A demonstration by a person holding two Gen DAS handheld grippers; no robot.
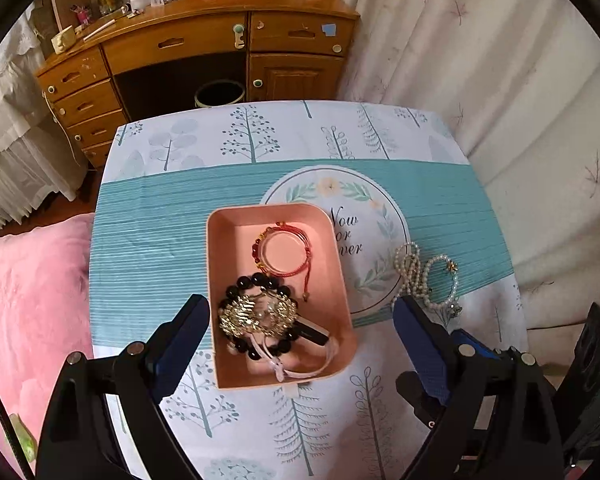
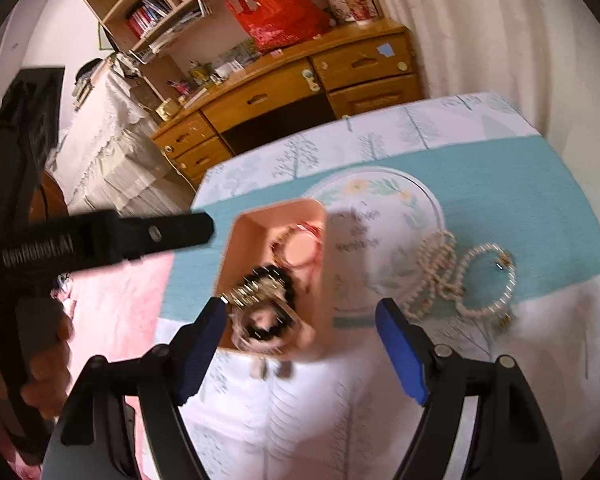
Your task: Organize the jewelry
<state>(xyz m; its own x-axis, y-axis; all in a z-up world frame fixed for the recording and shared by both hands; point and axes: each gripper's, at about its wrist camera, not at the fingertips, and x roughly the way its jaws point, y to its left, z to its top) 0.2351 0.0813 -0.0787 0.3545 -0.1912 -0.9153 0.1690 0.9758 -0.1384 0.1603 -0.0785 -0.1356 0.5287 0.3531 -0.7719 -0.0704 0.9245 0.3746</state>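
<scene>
Mid-sorting: both the left claw [image 1: 300, 312] and right claw [image 2: 300, 320] hover wide open and empty above the pink tray [image 1: 216, 280]; pearl strands [image 1: 410, 272] and pearl bracelet [image 1: 446, 280] lie on the bench beside it, to collect next

Tray [image 2: 256, 236] contents — motion-blurred

Black two-finger grippers with blue pads, hand-held

The left gripper [image 1: 300, 316] has matte black angled arms, round silver screws at the joints, and textured blue pads [image 1: 422, 344]. The right gripper [image 2: 300, 320] is built the same: black frame, silver screws, blue pads [image 2: 400, 354]. In the right wrist view a black bar carries white lettering, too blurred to read surely, and bare skin of the left hand [image 2: 44, 368] shows on a black handle.
</scene>
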